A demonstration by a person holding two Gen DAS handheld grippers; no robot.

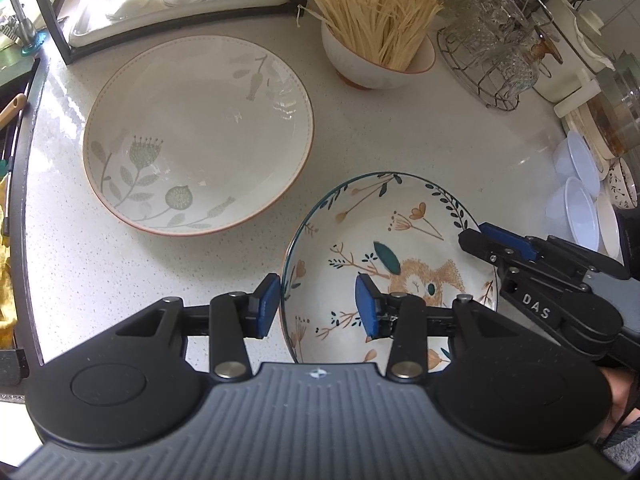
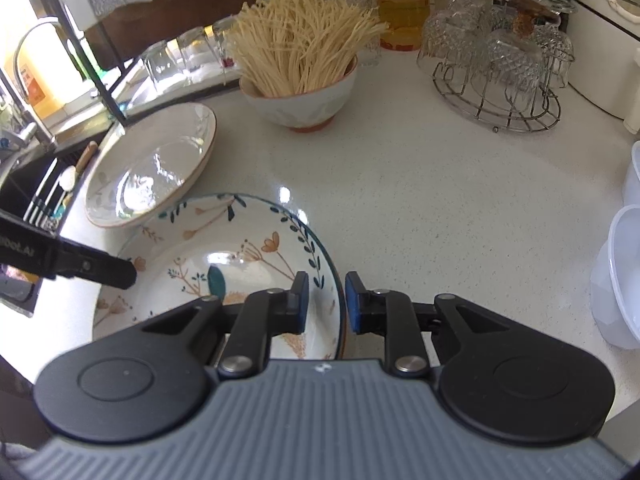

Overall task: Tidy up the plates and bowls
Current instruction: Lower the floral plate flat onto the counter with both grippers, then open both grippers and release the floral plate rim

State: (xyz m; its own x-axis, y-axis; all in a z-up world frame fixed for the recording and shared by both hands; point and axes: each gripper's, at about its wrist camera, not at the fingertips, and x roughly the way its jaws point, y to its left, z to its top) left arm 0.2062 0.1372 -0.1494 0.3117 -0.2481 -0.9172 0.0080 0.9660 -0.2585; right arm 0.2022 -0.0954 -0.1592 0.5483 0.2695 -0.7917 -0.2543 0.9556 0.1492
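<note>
On a crowded white counter [image 1: 400, 140], both grippers straddle the squirrel bowl's [image 1: 400, 240] rim: left gripper [image 1: 318, 306] gaping lower centre, right gripper [image 2: 327, 302] barely gapped, neither visibly clamped; an uneven lift could tip it.

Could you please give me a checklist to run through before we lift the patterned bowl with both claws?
1. Left claw straddles the patterned bowl rim, one pad inside and one outside: ok.
2. Left claw clamped on the rim: not ok, both pads stand well off it.
3. Right claw straddles the opposite rim: ok.
4. Right claw clamped on the rim: not ok, the inner pad shows a gap to the rim.
5. Patterned bowl empty: ok.
6. Large floral plate empty and apart from the bowl: ok, bare counter shows between them in the left wrist view.
</note>
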